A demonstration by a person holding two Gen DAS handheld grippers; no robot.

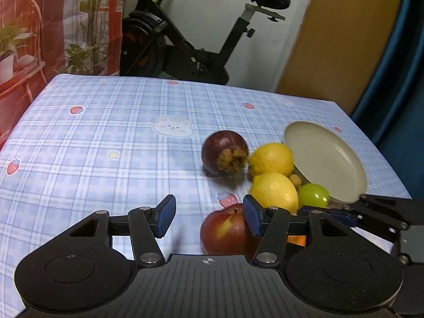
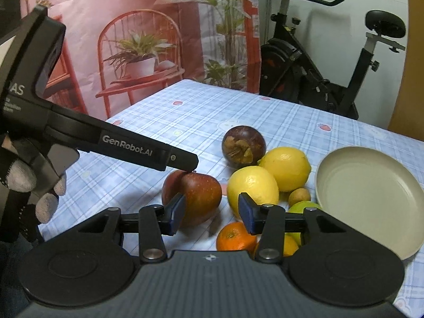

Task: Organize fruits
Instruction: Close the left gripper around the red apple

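On the blue-and-white checked tablecloth (image 1: 106,137) printed with strawberries, the fruits lay clustered beside a shallow cream-coloured plate (image 2: 371,201): a dark purple mangosteen (image 1: 225,152), two yellow lemons (image 1: 271,159) touching each other, a small tan round fruit, a green round fruit (image 1: 314,195), a round orange citrus (image 2: 235,237) and a red apple (image 2: 196,198). The left gripper (image 1: 209,216) hung just over the apple with its blue pads (image 1: 165,216) spread and nothing pinched between them (only the right-hand pad overlapped the apple in its own view). The right gripper (image 2: 210,212) also stood with pads apart and empty, the apple at one side and a lemon at the other, while a gloved hand (image 2: 31,185) held the left tool.
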